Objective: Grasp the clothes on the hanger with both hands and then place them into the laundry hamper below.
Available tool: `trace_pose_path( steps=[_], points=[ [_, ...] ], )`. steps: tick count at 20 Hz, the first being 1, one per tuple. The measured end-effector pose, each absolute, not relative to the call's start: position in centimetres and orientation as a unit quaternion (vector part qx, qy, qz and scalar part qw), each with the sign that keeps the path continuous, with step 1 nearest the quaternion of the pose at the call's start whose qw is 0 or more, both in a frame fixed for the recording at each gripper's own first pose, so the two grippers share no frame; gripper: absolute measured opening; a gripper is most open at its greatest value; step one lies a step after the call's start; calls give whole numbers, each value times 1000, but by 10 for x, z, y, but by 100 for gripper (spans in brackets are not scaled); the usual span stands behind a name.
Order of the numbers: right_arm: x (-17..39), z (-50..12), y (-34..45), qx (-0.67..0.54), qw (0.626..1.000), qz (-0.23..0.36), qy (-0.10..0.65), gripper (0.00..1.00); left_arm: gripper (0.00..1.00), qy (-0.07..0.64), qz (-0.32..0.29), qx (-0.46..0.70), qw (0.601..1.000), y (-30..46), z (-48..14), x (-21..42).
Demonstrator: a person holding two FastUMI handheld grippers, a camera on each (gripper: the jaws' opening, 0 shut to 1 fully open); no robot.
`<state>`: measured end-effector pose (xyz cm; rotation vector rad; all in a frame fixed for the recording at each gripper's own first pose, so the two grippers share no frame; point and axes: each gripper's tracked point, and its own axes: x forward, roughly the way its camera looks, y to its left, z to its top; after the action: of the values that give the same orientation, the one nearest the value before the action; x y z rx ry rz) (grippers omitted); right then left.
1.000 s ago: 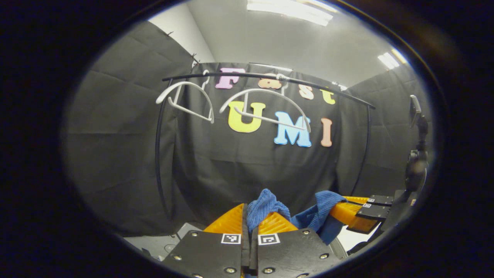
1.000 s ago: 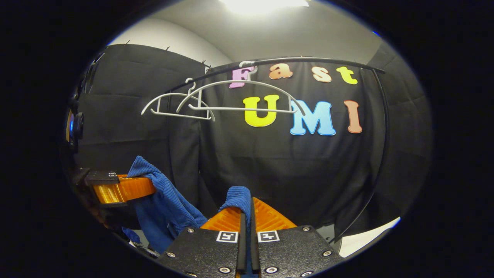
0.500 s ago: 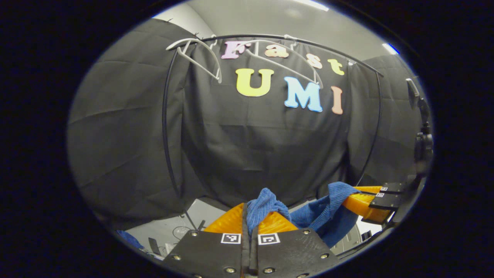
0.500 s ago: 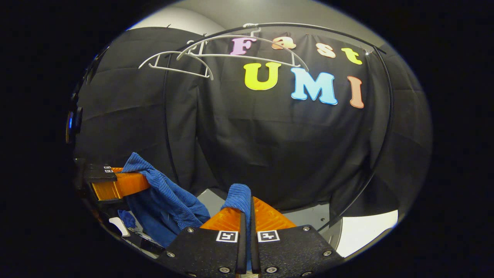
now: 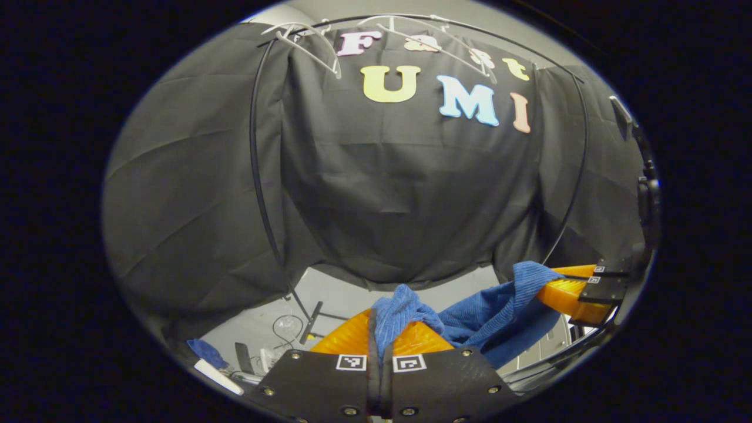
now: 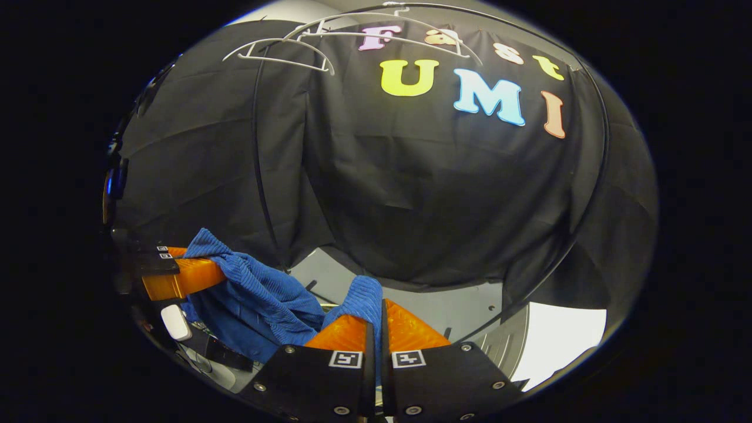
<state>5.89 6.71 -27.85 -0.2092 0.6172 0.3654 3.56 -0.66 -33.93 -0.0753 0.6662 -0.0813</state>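
Note:
A blue ribbed garment (image 5: 490, 314) hangs slack between my two grippers, off the hangers. In the left gripper view, my left gripper (image 5: 380, 323) is shut on a bunched edge of the cloth, and the right gripper (image 5: 573, 289) holds the other end at the far right. In the right gripper view, my right gripper (image 6: 376, 317) is shut on a fold of the garment (image 6: 258, 294), with the left gripper (image 6: 182, 276) pinching it at the left. Two bare white hangers (image 6: 282, 50) (image 6: 388, 30) hang on the black rail high above. I cannot make out the hamper.
The rack's black upright (image 5: 258, 176) and curved rail (image 5: 411, 16) stand before the booth wall. Grey floor (image 5: 341, 294) below holds cables (image 5: 285, 324) and small objects. A pale surface (image 6: 564, 338) lies at the lower right of the right gripper view.
Both grippers have sunk with the garment held between them. The hangers and rail have slid to the top of both views, and the floor has come into sight.

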Motion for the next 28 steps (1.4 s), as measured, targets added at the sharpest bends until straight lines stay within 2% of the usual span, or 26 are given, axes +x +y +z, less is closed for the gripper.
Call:
trace_pose_path(
  steps=[1, 2, 3, 8, 11, 12, 14, 15, 16, 17, 19, 22, 28],
  points=[
    [58, -283, 66, -105, 929, 178, 308, 4, 1, 337, -38, -36, 940, -6, -348, 32],
    [56, -287, 64, -107, 926, 178, 314, 4, 6, 347, -38, -35, 936, -6, -355, 27],
    [55, -291, 62, -110, 924, 176, 321, 5, 0, 359, -39, -34, 932, -6, -363, 22],
    [35, -318, 62, -114, 908, 179, 360, 5, 4, 406, -46, -36, 912, 0, -400, -9],
    [23, -327, 62, -110, 903, 179, 375, 12, 10, 416, -41, -31, 908, 6, -412, -11],
    [20, -329, 61, -110, 900, 180, 381, 13, 31, 414, -41, -29, 909, 9, -408, -13],
    [24, -323, 64, -100, 904, 183, 373, 35, 72, 403, -35, -27, 914, 13, -399, -8],
    [27, -318, 65, -100, 907, 181, 367, 53, 93, 398, -31, -25, 916, 16, -396, -4],
    [29, -315, 66, -100, 909, 179, 363, 61, 84, 395, -26, -24, 918, 18, -393, -3],
    [32, -311, 66, -101, 911, 177, 359, 77, 88, 392, -23, -24, 920, 20, -389, 1],
    [32, -306, 67, -100, 915, 173, 351, 93, 89, 382, -19, -22, 924, 20, -387, 1],
    [31, -294, 68, -98, 922, 167, 336, 94, 89, 358, -20, -14, 933, 20, -367, 10],
    [40, -234, 63, -79, 949, 139, 273, 95, 89, 267, -37, -21, 963, 20, -273, 45]
  ],
)
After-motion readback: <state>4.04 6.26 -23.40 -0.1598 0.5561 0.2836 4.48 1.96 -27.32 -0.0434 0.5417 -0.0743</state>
